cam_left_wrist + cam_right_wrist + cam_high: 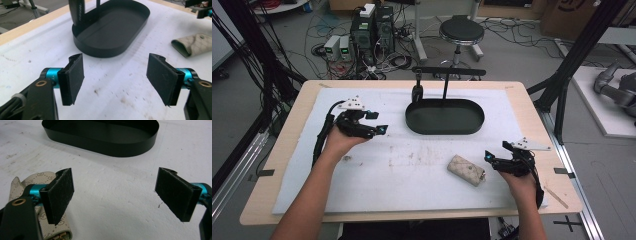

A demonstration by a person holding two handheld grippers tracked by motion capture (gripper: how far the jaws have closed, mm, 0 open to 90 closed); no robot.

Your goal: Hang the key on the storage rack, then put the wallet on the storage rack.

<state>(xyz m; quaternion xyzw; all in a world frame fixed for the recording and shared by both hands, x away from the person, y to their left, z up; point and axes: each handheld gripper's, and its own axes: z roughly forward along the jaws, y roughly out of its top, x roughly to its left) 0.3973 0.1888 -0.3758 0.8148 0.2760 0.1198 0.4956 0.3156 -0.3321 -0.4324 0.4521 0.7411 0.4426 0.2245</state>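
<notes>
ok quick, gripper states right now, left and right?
Left gripper: open, nothing between the pads, over bare white mat.
Right gripper: open, holding nothing; the beige pouch lies just beside it.

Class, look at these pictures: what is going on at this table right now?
A person sits at a white-covered table with a two-jaw gripper in each hand. Both the left gripper and the right gripper have open jaws with nothing between them. A small beige patterned pouch lies on the cover just beside the right gripper, untouched. Farther back stands an empty black oval tray with an upright stand rising from it.
</notes>
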